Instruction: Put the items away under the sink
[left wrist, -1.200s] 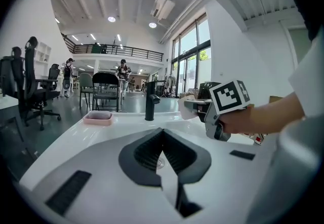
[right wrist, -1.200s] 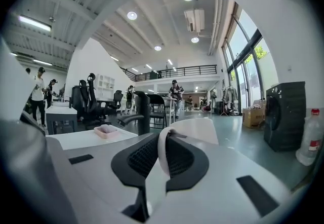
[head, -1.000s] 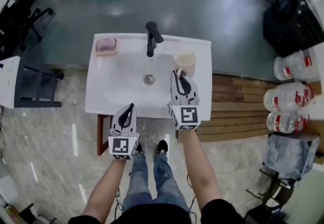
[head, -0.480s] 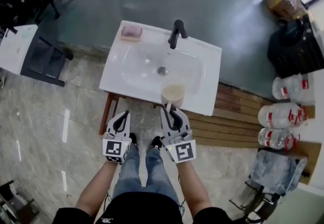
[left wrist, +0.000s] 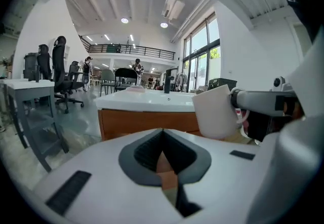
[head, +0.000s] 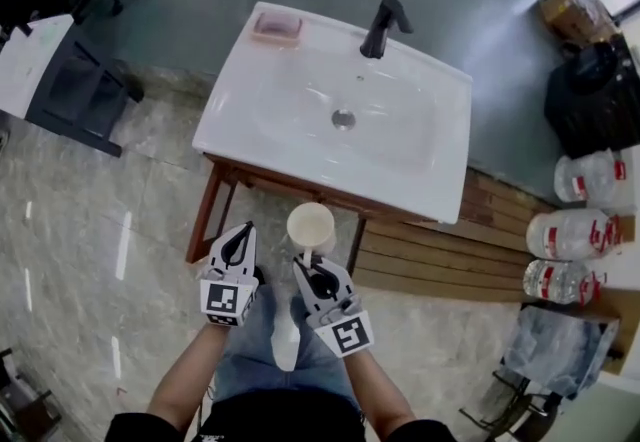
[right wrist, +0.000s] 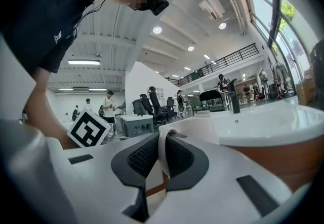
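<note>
Only the right gripper view shows the right gripper (head: 305, 260) fingers (right wrist: 142, 159) clamped on the one cup (head: 311, 226), held in front of the sink (head: 300, 80). The left gripper (head: 244, 233) fingers (left wrist: 146, 153) are closed and empty. The head view alone shows three water jugs (head: 573, 233).

No print can be read; the water jugs' (head: 562, 233) red labels are too small.

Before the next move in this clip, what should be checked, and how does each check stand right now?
1. Right tongs shut on the cup by its handle: ok.
2. Cup roughly upright, mouth up: ok.
3. Left tongs shut, nothing between them: ok.
4. Space under the sink open to receive the cup: cannot tell, the top hides it.
5. Soap dish put away: not ok, it sits on the sink top.
</note>
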Demonstrator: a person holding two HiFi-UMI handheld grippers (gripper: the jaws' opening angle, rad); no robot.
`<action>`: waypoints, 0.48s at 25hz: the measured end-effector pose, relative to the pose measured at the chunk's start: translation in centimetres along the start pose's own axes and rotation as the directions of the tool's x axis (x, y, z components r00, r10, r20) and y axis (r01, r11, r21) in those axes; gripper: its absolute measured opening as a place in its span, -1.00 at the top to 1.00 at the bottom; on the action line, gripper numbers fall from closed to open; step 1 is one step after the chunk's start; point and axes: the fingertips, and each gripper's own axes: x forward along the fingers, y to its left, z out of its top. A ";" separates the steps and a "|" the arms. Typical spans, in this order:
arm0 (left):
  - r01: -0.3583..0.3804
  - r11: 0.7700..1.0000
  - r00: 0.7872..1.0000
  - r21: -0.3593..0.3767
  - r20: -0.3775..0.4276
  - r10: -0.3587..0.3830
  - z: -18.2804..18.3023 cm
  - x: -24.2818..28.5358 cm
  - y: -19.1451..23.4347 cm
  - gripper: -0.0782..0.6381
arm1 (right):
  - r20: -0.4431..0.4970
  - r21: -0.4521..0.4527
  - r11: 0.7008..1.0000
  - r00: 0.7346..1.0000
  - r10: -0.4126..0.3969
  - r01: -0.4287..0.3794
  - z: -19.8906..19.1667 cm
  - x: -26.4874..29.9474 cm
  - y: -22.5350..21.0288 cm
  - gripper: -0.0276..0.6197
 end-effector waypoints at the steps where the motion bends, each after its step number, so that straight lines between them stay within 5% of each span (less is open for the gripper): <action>1: 0.000 1.000 1.000 -0.002 0.000 0.000 -1.6 0.4 0.1 0.76 | 0.006 0.006 1.000 1.000 0.007 -0.007 -1.8 0.0 0.3 0.79; 12: -0.078 0.997 0.991 0.021 0.108 0.075 -15.1 7.5 4.3 0.76 | 0.026 -0.044 0.995 0.996 0.085 -0.084 -22.4 7.1 -2.8 0.79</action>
